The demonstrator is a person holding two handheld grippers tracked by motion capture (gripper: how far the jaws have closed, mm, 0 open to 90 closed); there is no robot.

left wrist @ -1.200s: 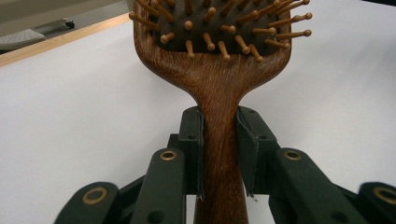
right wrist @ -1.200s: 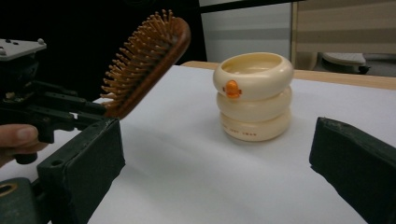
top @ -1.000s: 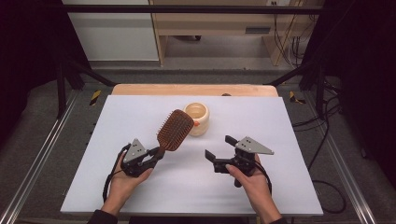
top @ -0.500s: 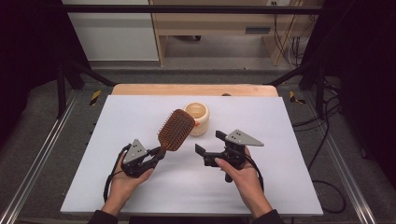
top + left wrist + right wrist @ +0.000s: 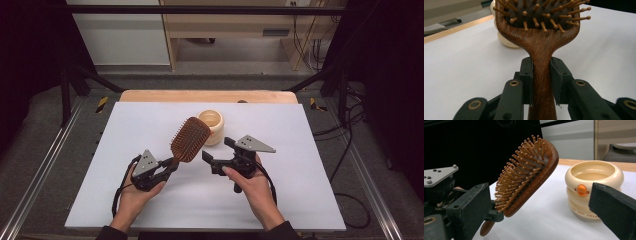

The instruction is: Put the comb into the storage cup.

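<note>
Gripping hairbrush [image 5: 541,40], cream cup [image 5: 594,187] (hollow bare)

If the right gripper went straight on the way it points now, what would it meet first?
Most likely the hairbrush: the right gripper has its jaws open and points toward the brush head, held up by the left gripper. The cream cup sits off to one side; depth is hard to judge.

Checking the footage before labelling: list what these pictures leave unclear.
- Hairbrush: left gripper view cuts off its head at the top edge and the handle end at the bottom.
- Cup: lettering near its base too small to read in the right gripper view, partly behind the right tool's jaw.
</note>
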